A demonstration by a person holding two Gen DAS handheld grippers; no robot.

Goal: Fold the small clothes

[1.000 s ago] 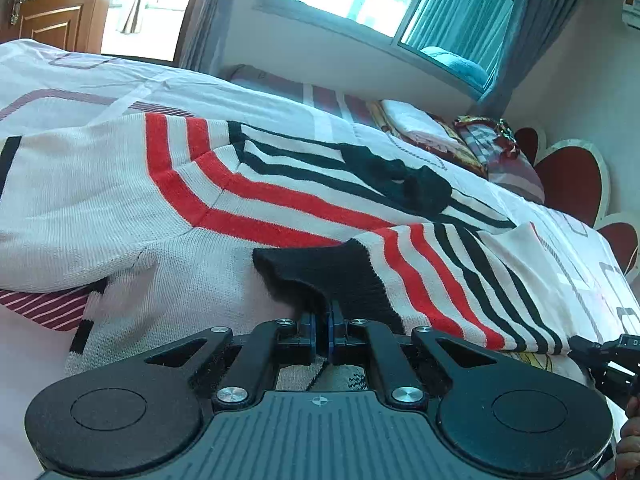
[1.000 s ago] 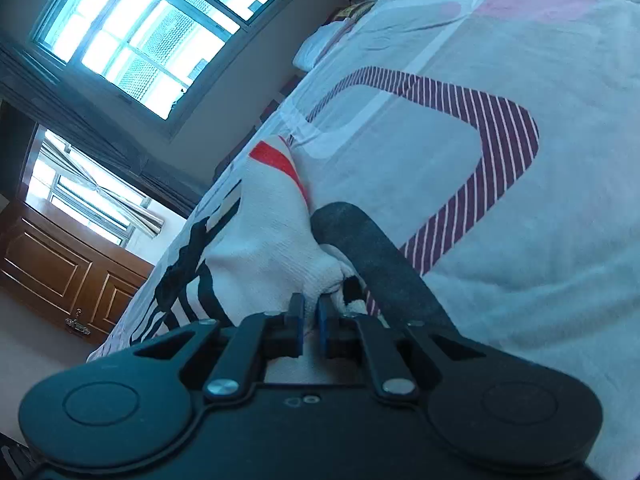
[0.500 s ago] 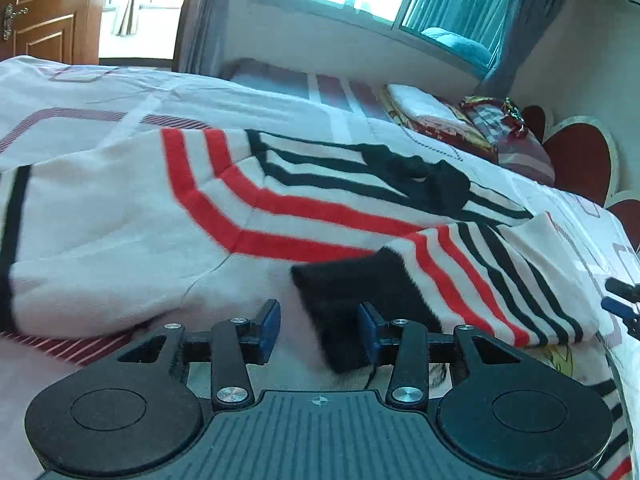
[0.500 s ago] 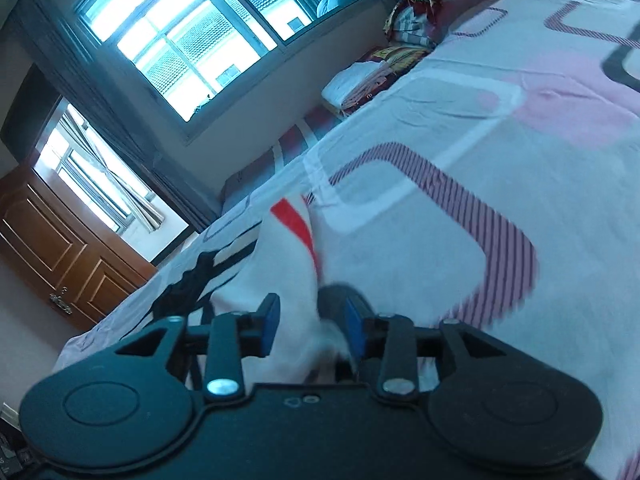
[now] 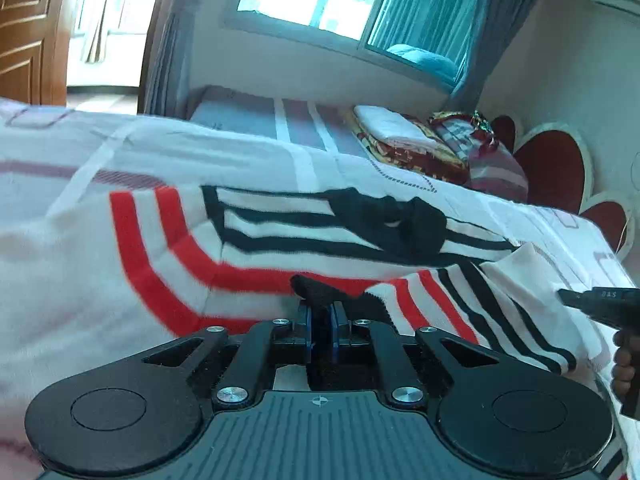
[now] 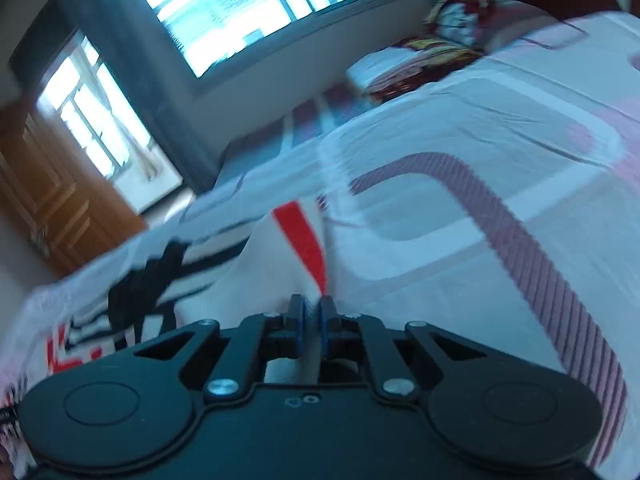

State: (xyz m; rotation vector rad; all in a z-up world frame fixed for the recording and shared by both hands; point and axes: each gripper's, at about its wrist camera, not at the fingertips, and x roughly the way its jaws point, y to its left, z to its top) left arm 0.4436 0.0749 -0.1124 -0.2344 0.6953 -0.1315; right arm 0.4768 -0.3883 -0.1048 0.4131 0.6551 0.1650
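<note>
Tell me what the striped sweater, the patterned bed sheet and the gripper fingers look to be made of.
Red, black and white striped sweater: soft knit, probably wool or acrylic; fuzzy matte surface, thick ribbed black cuff.
White bed sheet with maroon line pattern: thin woven cotton-like cloth, smooth, finely creased.
Left gripper fingers: matte black hard plastic, blue pads, shiny metal screws.

Red-and-black striped white sweater point(image 5: 140, 240) lies across bed point(image 5: 540, 216).
</note>
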